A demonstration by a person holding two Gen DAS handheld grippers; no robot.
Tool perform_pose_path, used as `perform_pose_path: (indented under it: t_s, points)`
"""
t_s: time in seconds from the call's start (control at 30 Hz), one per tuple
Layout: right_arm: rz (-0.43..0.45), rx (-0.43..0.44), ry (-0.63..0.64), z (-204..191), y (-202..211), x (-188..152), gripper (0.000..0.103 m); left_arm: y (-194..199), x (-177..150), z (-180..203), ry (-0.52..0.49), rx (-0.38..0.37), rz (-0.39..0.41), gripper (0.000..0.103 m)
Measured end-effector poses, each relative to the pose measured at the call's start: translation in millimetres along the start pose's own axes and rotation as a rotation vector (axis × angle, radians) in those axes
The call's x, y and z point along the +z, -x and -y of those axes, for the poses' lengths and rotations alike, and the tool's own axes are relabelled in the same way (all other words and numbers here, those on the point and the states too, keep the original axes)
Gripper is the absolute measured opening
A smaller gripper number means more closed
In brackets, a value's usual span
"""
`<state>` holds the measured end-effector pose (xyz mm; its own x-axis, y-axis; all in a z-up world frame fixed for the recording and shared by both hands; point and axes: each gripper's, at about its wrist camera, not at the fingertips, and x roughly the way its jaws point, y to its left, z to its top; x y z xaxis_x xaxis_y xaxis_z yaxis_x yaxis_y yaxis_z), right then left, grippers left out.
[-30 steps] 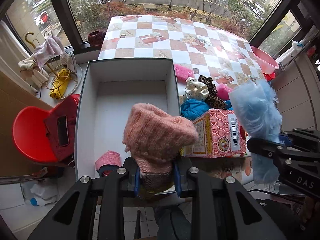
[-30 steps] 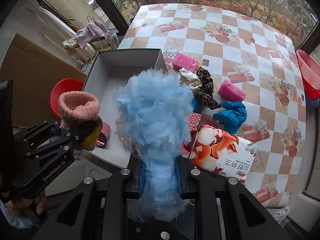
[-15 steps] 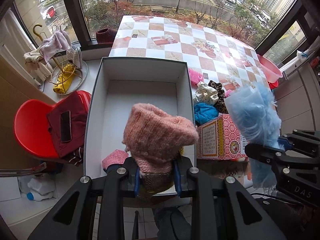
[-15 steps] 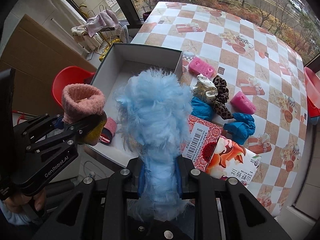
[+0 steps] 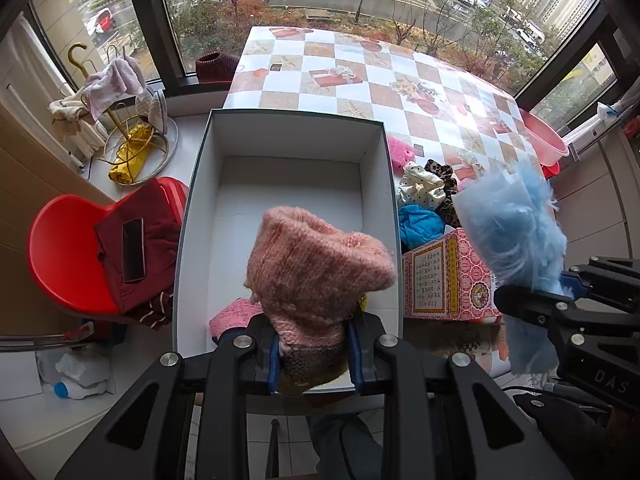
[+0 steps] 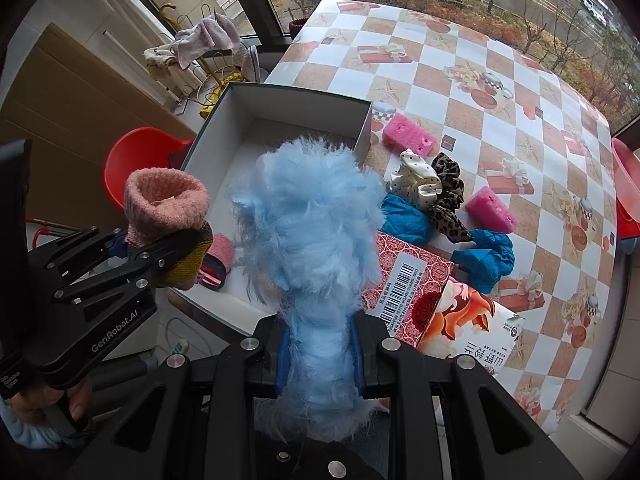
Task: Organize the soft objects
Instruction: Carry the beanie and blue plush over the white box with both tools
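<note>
1. Checkered tablecloth table (image 5: 360,64) by big windows with a street outside; a white open box (image 5: 288,184) sits at its near-left corner, and a red chair (image 5: 60,248) stands left of the box.
2. Left gripper (image 5: 314,354): held above the near end of the box, pointing forward, jaws clamped on a pink knit sock (image 5: 316,264) with its cuff up.
3. Right gripper (image 6: 320,354): raised over the table's near edge just right of the box, jaws clamped on a fluffy blue item (image 6: 308,220) that stands upright.
4. Left view only: a phone (image 5: 133,249) lying on dark red cloth on the chair, and a bottle on the floor.
5. Right view only: the fox-print side of the red carton (image 6: 440,304), both pink sponges and both blue cloth lumps in full. It also shows the left gripper (image 6: 160,252) from the side, with the sock's cuff open on top.
6. Counts:
   - On the table: 2 pink sponges (image 6: 408,136), 2 crumpled blue cloths (image 6: 486,258), 2 scrunchies, 1 white dotted (image 6: 416,184) and 1 leopard (image 6: 450,200), and 1 carton.
   - In the box: 1 rolled pink striped sock (image 6: 218,258) at the near end.
   - Held: 2 items, one per gripper.
</note>
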<state>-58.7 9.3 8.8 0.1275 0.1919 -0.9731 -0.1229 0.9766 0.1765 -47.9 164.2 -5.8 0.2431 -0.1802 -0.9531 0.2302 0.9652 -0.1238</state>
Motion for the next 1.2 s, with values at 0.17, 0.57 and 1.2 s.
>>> perform_pose_path:
  t_s: [0.17,0.57,1.2]
  points:
    - [-0.005,0.004,0.003,0.1,-0.9,0.9,0.024,-2.6,0.9,-2.9,0.004,0.002,-0.006,0.028]
    - [-0.012,0.007,0.007,0.4,-5.0,3.5,0.024,-5.8,3.3,-5.0,0.007,0.005,-0.012,0.028]
    - [-0.022,0.011,0.007,-0.4,-11.4,6.1,0.024,-11.7,4.2,-13.1,0.014,0.008,-0.024,0.028]
